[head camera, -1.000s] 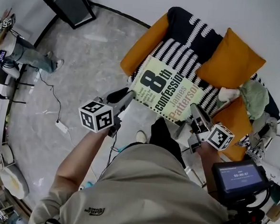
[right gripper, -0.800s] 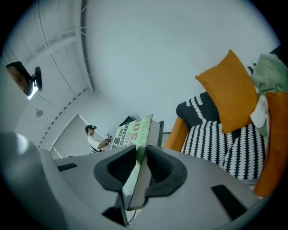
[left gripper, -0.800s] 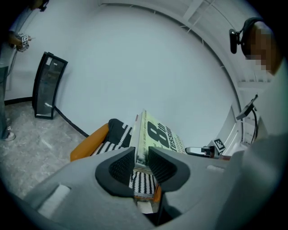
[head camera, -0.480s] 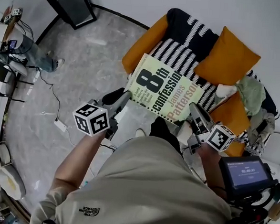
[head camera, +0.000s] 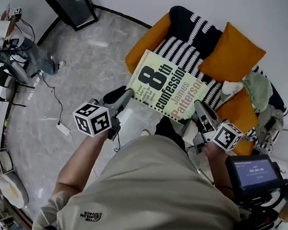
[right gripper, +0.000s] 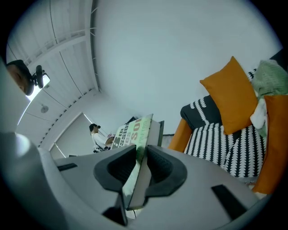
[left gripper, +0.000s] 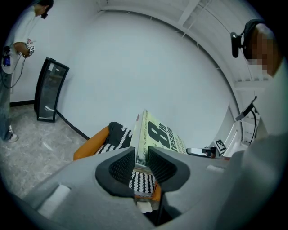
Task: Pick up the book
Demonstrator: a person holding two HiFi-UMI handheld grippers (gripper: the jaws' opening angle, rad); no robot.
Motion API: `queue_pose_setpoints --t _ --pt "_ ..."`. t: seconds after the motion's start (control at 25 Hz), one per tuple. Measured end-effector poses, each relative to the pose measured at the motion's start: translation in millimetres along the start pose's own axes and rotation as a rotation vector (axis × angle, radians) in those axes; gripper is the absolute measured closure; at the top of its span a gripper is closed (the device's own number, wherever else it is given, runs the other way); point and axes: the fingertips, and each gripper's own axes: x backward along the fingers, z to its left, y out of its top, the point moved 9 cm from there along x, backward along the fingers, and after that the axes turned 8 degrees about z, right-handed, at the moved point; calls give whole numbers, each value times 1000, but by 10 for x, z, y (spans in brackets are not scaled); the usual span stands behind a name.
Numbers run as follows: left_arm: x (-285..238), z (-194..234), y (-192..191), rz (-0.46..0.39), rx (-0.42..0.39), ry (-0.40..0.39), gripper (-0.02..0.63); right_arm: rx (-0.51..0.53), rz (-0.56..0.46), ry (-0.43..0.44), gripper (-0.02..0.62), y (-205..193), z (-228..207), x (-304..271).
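Observation:
The book [head camera: 166, 87], pale green with big black lettering on its cover, hangs in the air in front of the striped sofa [head camera: 193, 46]. My left gripper [head camera: 125, 97] is shut on its lower left edge; in the left gripper view the book [left gripper: 155, 137] stands edge-on between the jaws of the left gripper [left gripper: 141, 162]. My right gripper [head camera: 197, 107] is shut on the lower right corner; the right gripper view shows the book [right gripper: 133, 134] clamped in the right gripper [right gripper: 141, 164].
An orange cushion [head camera: 233, 52] leans on the sofa's back, with green and white clothes [head camera: 256, 89] to its right. A black panel [head camera: 70, 2] leans on the far wall. A cable and power strip [head camera: 63, 128] lie on the grey floor. Another person [head camera: 25, 57] stands far left.
Both grippers have carried the book slightly up and away from the sofa seat. The grip on it has not changed.

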Motion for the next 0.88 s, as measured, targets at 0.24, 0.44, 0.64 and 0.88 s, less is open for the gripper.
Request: queue_pose_setpoints --t 0.24,0.44,0.64,0.88 --pt "-6 3 -1 -5 5 -2 506 7 6 -13 512 -4 -14 4" --pt "-12 2 -17 -4 10 0 506 18 9 -13 512 17 -18 7" --pt "13 1 -13 -5 11 11 506 19 19 -8 512 -5 -14 -4" --pt "33 -1 -49 -1 16 20 506 16 29 -1 512 -35 -9 -6"
